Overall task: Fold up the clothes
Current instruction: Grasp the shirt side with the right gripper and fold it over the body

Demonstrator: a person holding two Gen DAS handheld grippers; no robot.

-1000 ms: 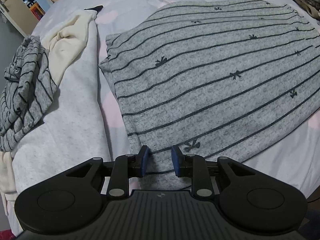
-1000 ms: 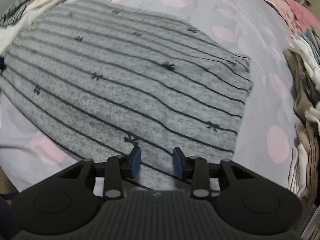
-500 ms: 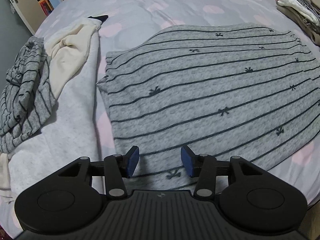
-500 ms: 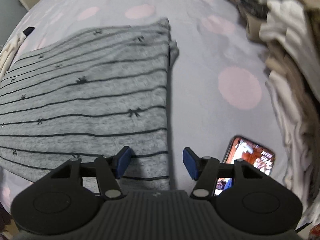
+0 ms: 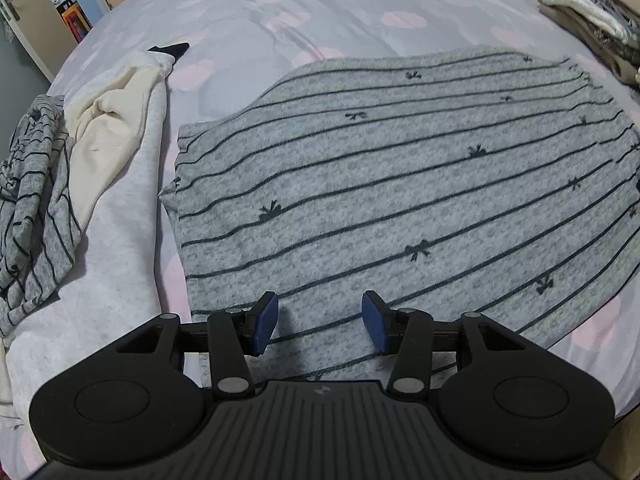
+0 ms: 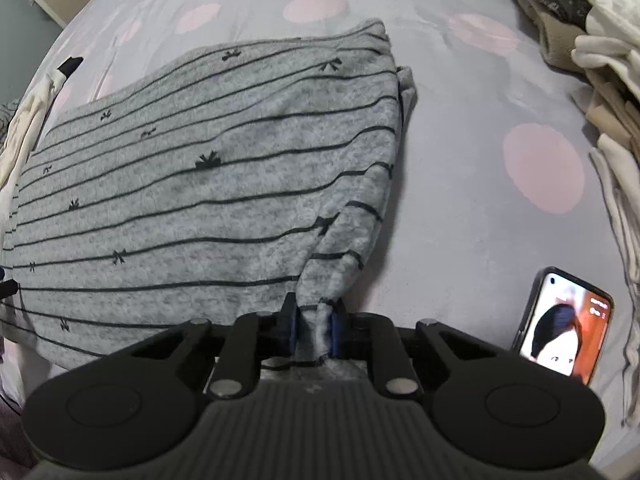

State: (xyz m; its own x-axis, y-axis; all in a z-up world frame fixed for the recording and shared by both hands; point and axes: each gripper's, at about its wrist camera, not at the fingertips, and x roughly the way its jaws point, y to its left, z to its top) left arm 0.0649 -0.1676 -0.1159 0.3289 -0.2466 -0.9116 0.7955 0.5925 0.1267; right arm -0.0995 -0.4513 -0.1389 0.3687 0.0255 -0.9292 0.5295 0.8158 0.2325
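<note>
- A grey striped garment (image 5: 400, 184), patterned with small dark bows, is spread flat on a bed (image 5: 320, 8) covered in lilac cloth with pink dots.
- The right gripper (image 6: 314, 322) is seen at the garment's near right corner; its jaws are closing, and a bunched fold of the grey cloth is pinched between the blue pads (image 6: 335, 330).
- From that pinch the cloth is drawn up into a ridge, while the rest of the garment lies flat to the left of it.
- The left gripper (image 5: 320, 322) is held above the garment's near edge, towards its left side; its jaws stand apart, and nothing is clasped between them, the cloth lying beneath.
- To the left of the garment, a pale grey and cream piece of clothing (image 5: 116, 184) is laid out, and a crumpled grey striped piece (image 5: 32, 208) rests on its far left side.
- To the right of the garment, a phone (image 6: 568, 326) with a lit screen lies on the bed, apart from the cloth.
- Further right of the garment, stacks of folded clothes (image 6: 600, 64) are piled at the bed's edge.
</note>
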